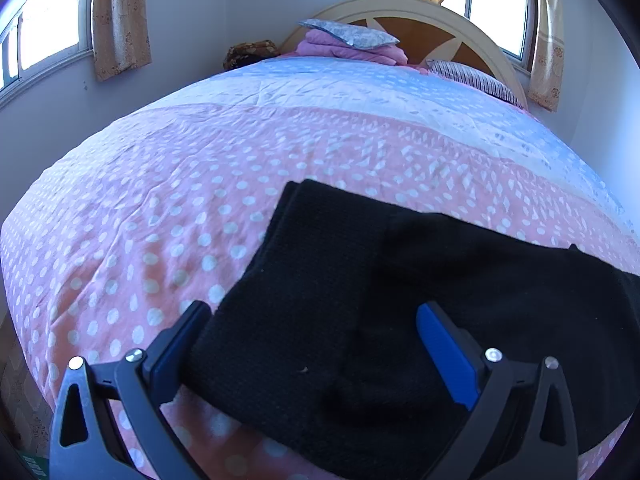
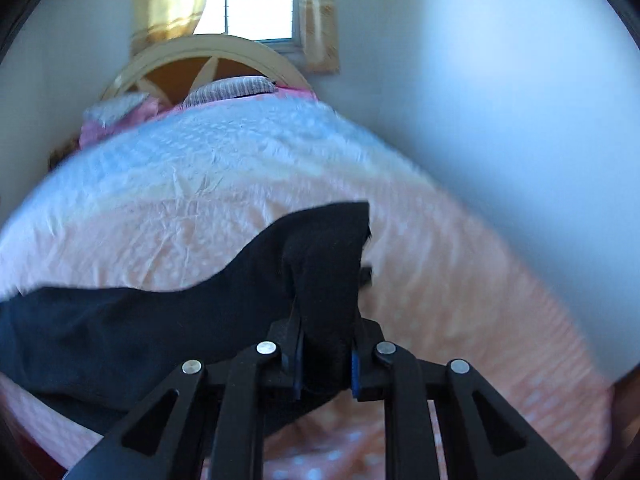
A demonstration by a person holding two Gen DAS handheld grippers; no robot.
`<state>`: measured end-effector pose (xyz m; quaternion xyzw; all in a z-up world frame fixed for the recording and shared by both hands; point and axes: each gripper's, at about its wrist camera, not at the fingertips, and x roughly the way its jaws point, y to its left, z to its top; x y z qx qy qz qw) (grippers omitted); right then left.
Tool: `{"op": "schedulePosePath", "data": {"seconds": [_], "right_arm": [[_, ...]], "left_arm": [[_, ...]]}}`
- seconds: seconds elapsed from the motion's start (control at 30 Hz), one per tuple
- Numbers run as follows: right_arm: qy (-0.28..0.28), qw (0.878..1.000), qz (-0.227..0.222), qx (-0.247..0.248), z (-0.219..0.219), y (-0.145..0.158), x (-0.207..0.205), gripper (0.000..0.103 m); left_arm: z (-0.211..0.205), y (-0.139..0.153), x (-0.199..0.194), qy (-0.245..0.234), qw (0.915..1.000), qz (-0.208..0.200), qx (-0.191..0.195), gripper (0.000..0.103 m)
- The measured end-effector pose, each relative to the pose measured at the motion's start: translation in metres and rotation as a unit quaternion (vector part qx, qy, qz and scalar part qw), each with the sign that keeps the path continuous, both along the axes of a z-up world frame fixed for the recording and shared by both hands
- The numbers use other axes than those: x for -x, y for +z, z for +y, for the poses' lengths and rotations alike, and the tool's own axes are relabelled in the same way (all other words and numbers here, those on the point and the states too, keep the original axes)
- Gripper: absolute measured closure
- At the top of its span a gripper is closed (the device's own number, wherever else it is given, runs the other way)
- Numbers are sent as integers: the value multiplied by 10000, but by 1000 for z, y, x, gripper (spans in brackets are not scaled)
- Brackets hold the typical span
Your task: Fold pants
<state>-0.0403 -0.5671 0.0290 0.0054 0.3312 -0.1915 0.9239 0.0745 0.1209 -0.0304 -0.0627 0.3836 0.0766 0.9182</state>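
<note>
Black pants [image 1: 360,300] lie flat on the pink polka-dot bedspread [image 1: 160,200], near the bed's front edge. My left gripper [image 1: 316,316] is open and empty, its blue-padded fingers spread above the left part of the pants. In the right wrist view my right gripper [image 2: 326,344] is shut on a bunched end of the black pants [image 2: 324,264] and holds it lifted off the bedspread [image 2: 460,280]; the rest of the cloth trails down to the left. This view is blurred.
Folded pink bedding and a grey pillow [image 1: 352,38] sit at the headboard [image 1: 424,16], beside a striped pillow [image 1: 476,80]. Curtained windows [image 1: 48,28] flank the bed. A wall [image 2: 500,120] runs close along the bed's right side.
</note>
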Motion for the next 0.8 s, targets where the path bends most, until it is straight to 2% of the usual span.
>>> {"op": "schedulePosePath", "data": {"seconds": [0.03,0.17,0.2,0.3,0.33,0.4,0.43,0.5,0.53,0.6,0.67,0.73,0.8], "right_arm": [[15,9992,154,366,2,3,-3,86],[-207,9903,994,950,-25,-21,-20,86],[-207,9899,1145,812,-38,-32,-21,86],[-383,9908,1292,-116,-73,-60,-15,82],[-554,9919,949,-636,-87,-60,-5,79],[-1062,9865,361,-1194,-103,-51,15,57],[-1448,9799,-88,-1371,-110,-41,31,56],[-2168,9664,-525,-1276,-110,-23,54,55],[-2305,9586,-843,-1441,-105,-12,69,55],[-1838,9534,-1112,-2119,-86,-3,79,55],[-1245,9430,-1179,-2851,-55,-1,82,55],[-648,9283,-1169,-3470,-19,-8,81,55],[-239,9193,-1023,-3792,21,-22,71,55]], "left_arm": [[0,0,1,1,10000,-5,-5,0],[0,0,2,-7,10000,-28,-19,0],[0,0,2,-6,10000,-28,-20,0],[0,0,2,1,10000,-13,-34,0],[0,0,2,3,10000,-3,-39,0],[0,-1,1,4,10000,15,-65,0],[0,-1,0,3,10000,17,-76,0],[0,-1,0,3,10000,11,-79,0],[0,-1,0,3,10000,6,-82,0],[0,-1,0,5,10000,-5,-90,0],[0,0,0,10,10000,-6,-95,0],[0,0,1,5,10000,-10,-89,0],[0,0,1,-7,10000,-12,-69,0]]}}
